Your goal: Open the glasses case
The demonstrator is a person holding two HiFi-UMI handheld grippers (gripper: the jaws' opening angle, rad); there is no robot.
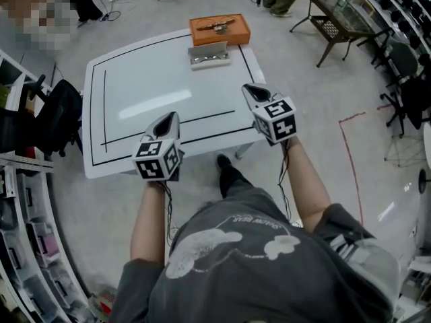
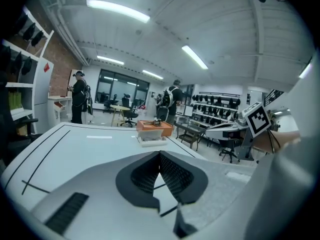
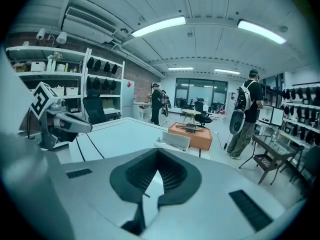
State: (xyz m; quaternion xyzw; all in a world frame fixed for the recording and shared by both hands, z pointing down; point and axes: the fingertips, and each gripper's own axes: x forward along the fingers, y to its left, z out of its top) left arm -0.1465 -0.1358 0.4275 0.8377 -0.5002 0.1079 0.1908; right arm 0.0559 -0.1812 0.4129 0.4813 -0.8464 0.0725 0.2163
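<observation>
Right claw and left claw both pressed together, empty, at my white desk's near edge. I see the grey metal rectangular glasses case far ahead, long axis crosswise, nearer my right.

Head cam steep down, gripper views low; all share glasses case.

White black-lined table, orange box, pale grey glasses case.
</observation>
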